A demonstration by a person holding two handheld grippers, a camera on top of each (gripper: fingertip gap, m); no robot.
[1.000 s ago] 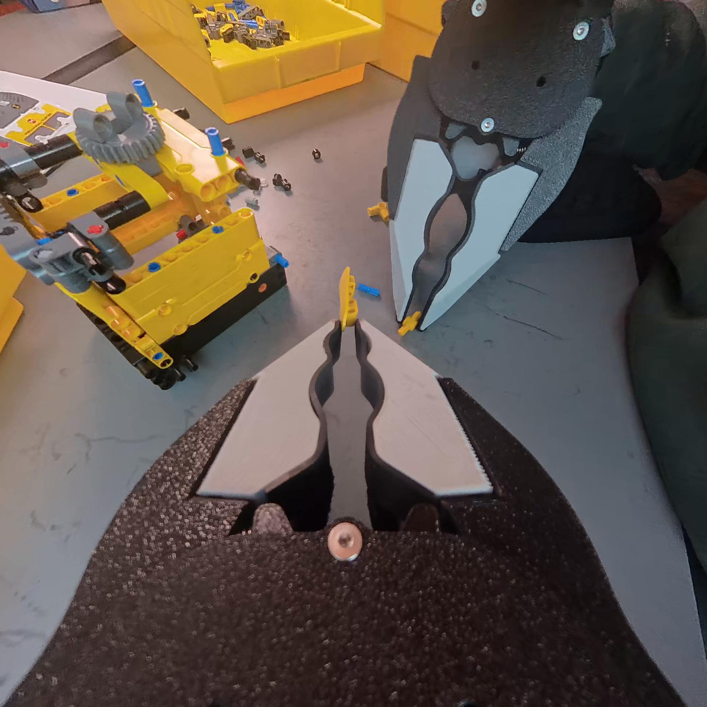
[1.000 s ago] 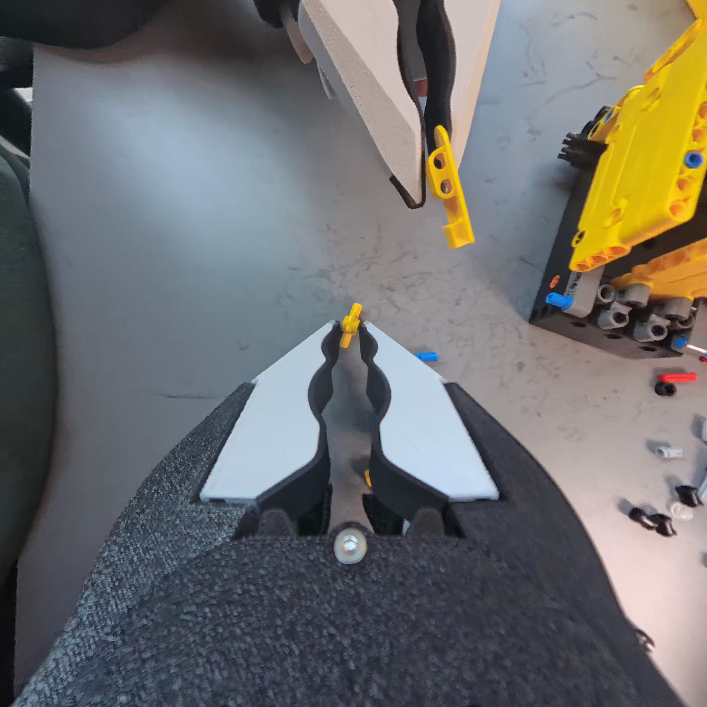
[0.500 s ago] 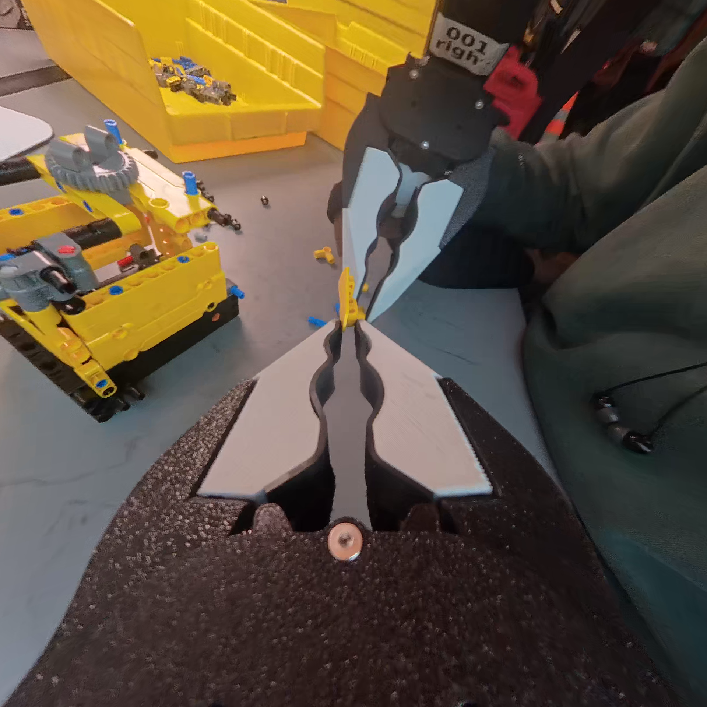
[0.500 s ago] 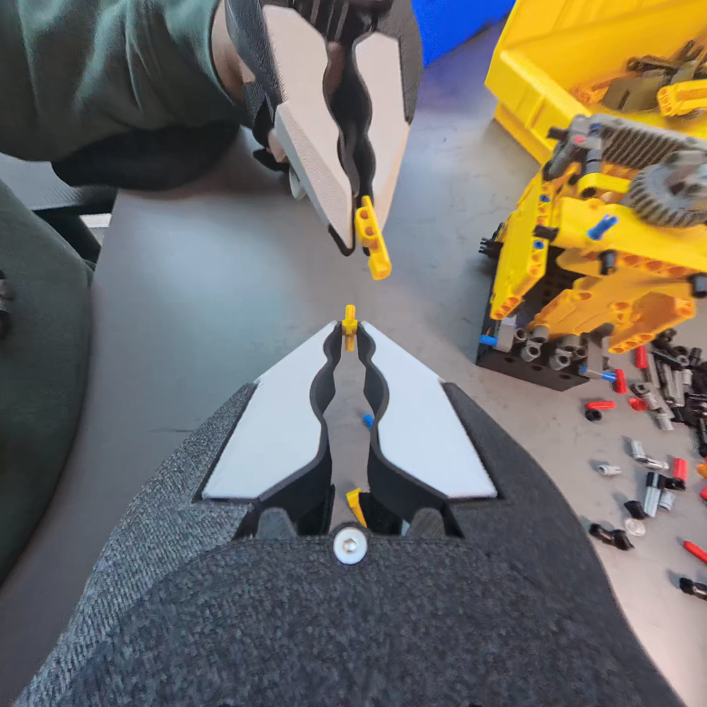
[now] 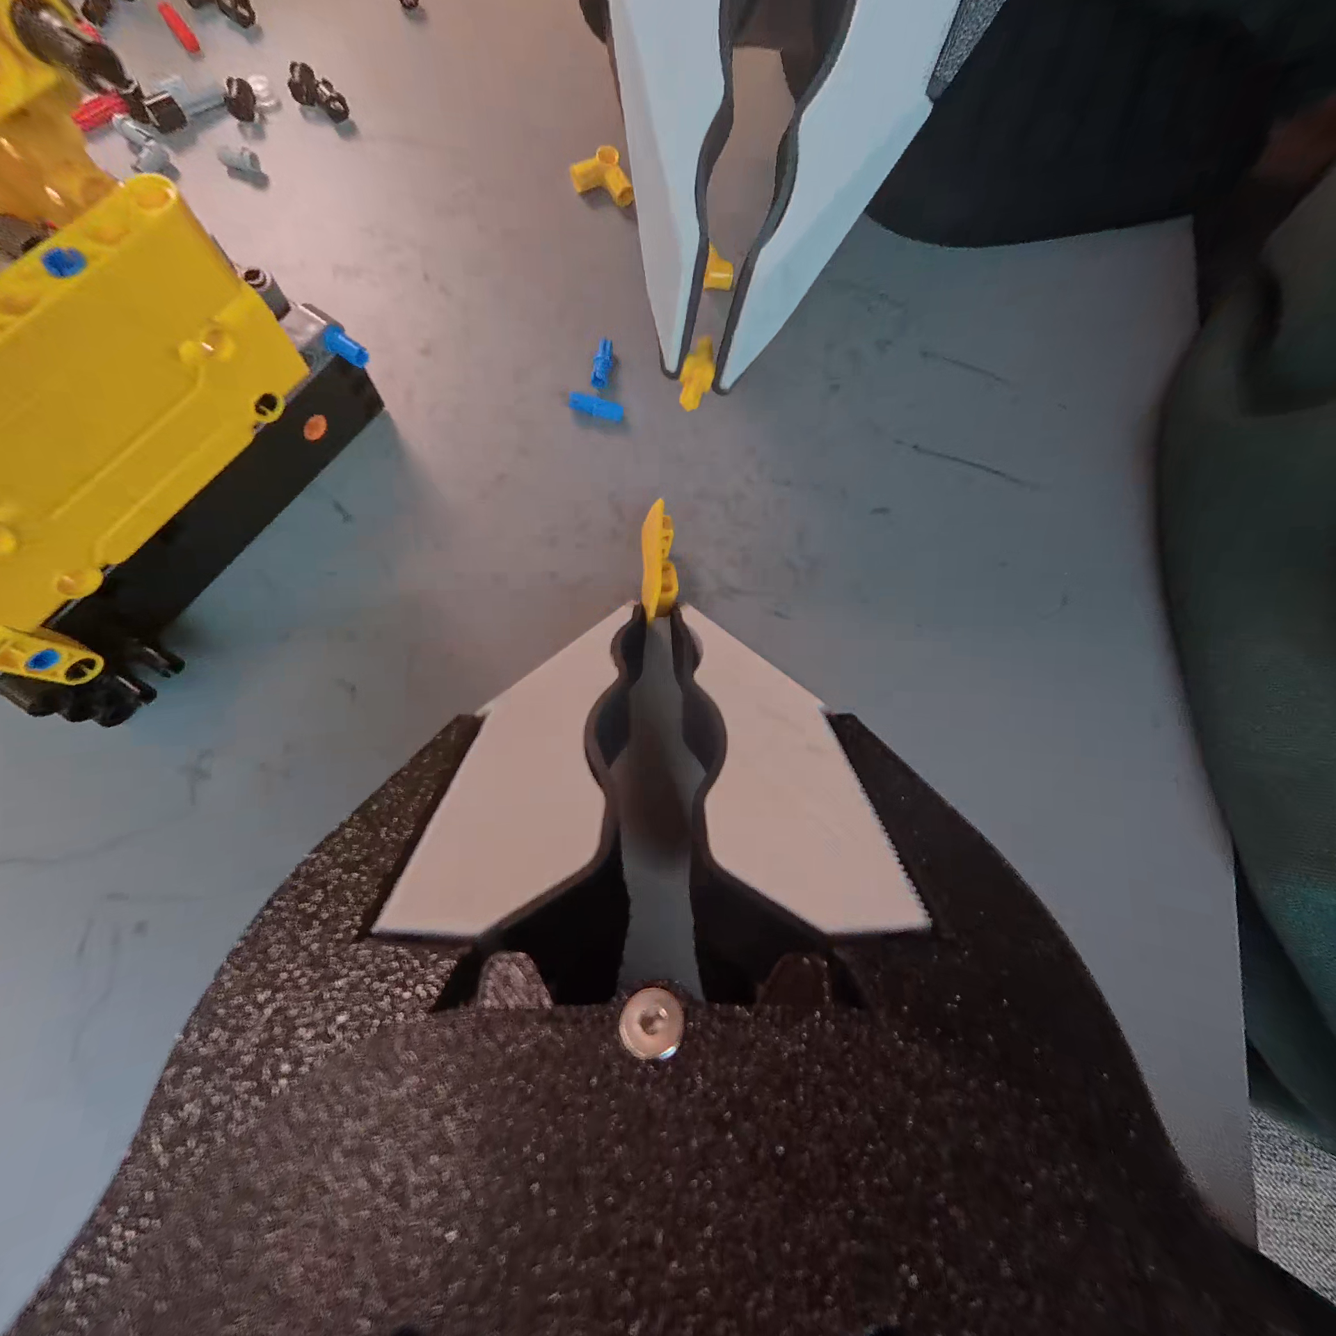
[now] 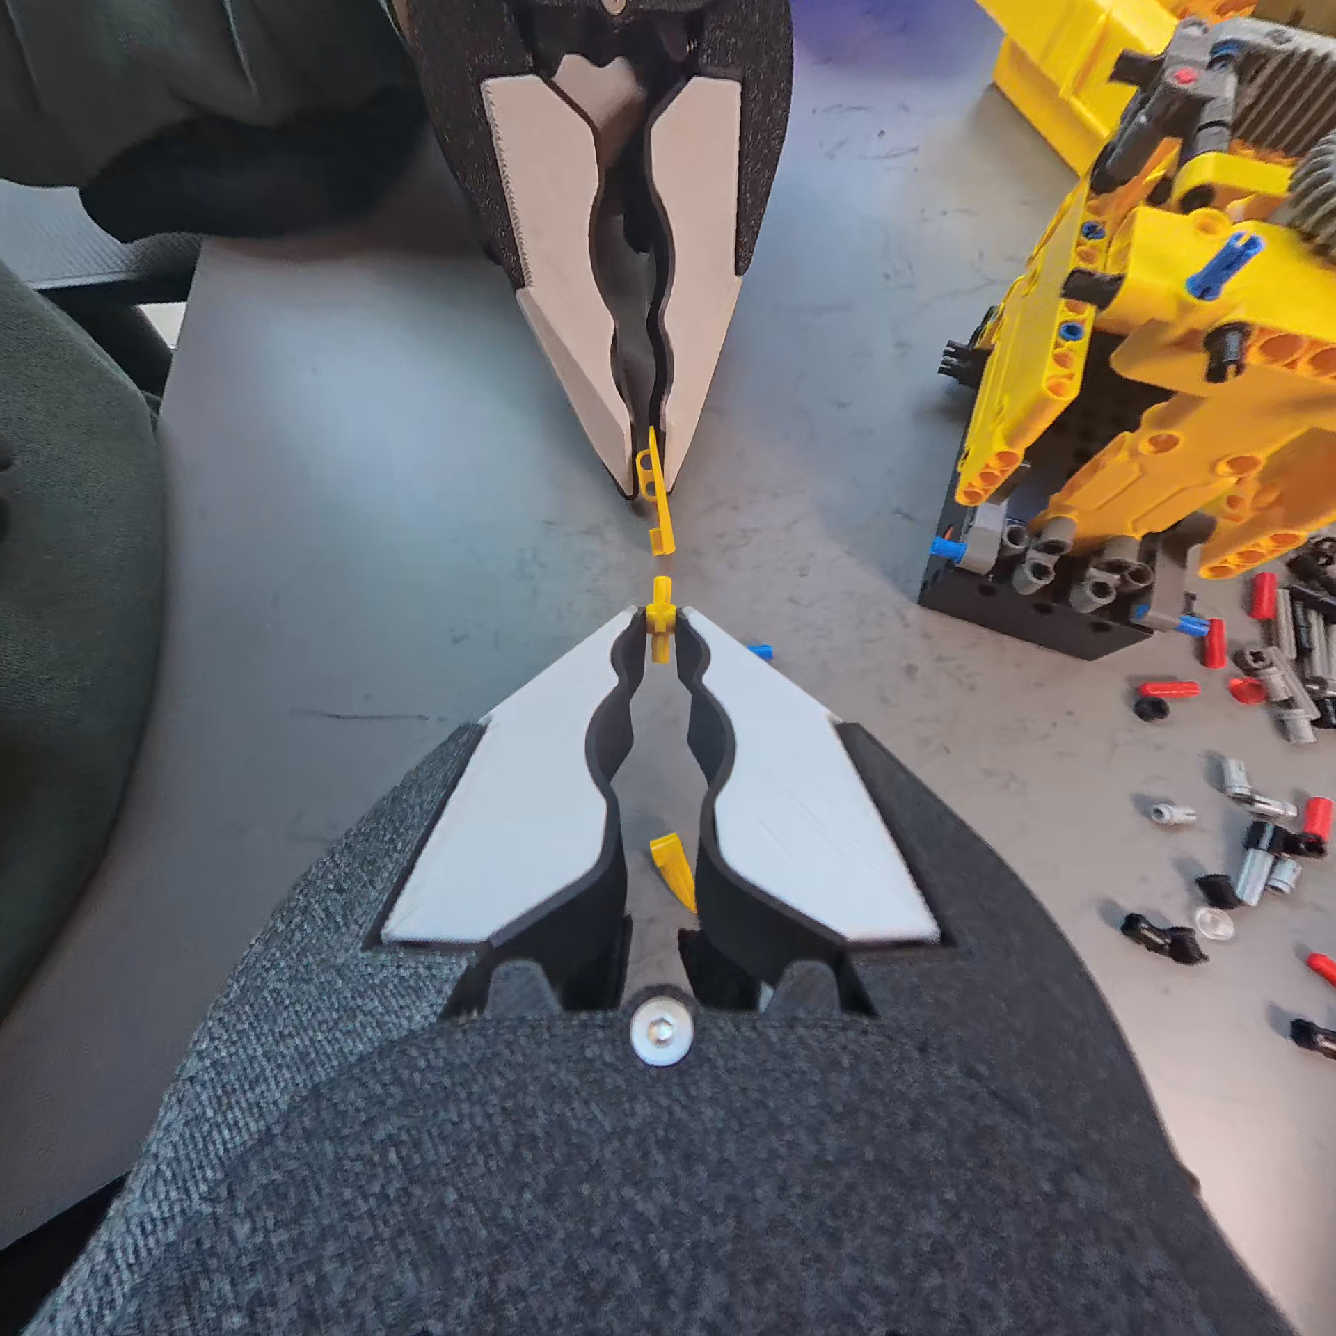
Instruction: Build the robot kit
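Observation:
My left gripper [image 5: 656, 613] is shut on a thin yellow beam [image 5: 658, 558] that sticks out past its tips. It also shows in the right wrist view [image 6: 652, 491], pointing at me with the beam [image 6: 658, 506] hanging from it. My right gripper [image 6: 659, 614] is shut on a small yellow pin [image 6: 660, 620]. It also shows in the left wrist view [image 5: 698, 379] with the pin [image 5: 695, 372] at its tips. The beam's end and the pin's end face each other a short gap apart, above the grey table [image 6: 361, 470].
A yellow and black brick-built vehicle [image 5: 130, 405] stands at the left, and shows in the right wrist view [image 6: 1157, 405] at the right. Loose red, black and grey pins [image 6: 1265, 795] lie beside it. Two blue pins [image 5: 598, 383] and a yellow connector [image 5: 600, 177] lie on the table. A dark green sleeve [image 5: 1265, 578] is at the right. Across from one pair of fingers to the other is roughly 6 cm.
Both grippers have tilted down toward the table and now point straight at each other. The beam and the pin have lined up end to end with a smaller gap.

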